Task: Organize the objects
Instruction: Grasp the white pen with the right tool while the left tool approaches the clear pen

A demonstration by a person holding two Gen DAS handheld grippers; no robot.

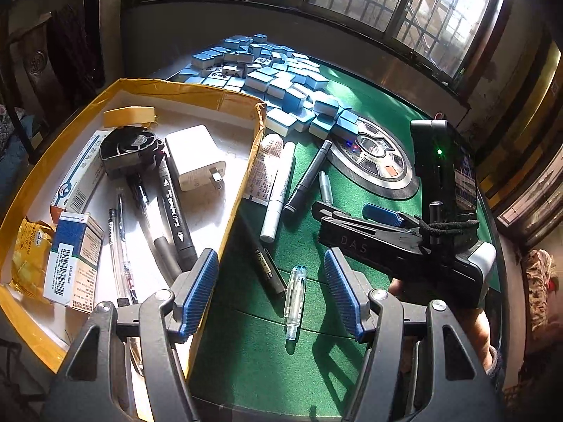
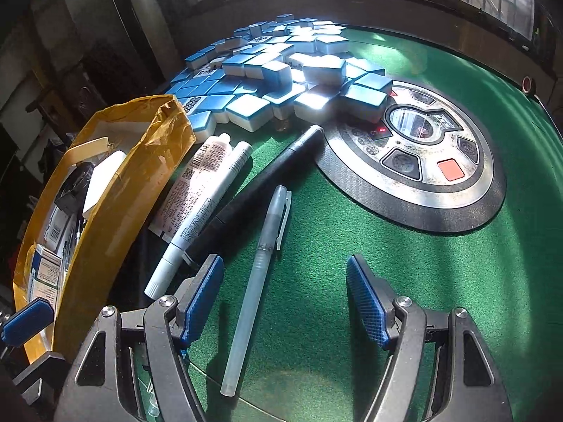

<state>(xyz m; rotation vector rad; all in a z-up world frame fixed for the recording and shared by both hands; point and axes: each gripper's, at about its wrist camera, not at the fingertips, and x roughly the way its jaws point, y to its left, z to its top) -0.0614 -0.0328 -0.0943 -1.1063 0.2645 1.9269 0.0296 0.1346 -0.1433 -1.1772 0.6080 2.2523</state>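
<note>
Between the empty, wide-open right gripper (image 2: 285,302) fingers lay a frosted pen (image 2: 257,274), pointing lengthwise away. Left gripper (image 1: 271,292) gaped, empty, farther off

Mahjong room: felt table (image 1: 373,119), tiles (image 1: 281,81)

loose pens (image 2: 254,281) lie on green felt beside yellow box (image 1: 242,161).

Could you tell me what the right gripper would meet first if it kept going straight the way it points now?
Most likely the frosted translucent pen lying on the green felt, just inside the open right gripper, towards one finger; depth is uncertain, so the bare felt might come first.
</note>
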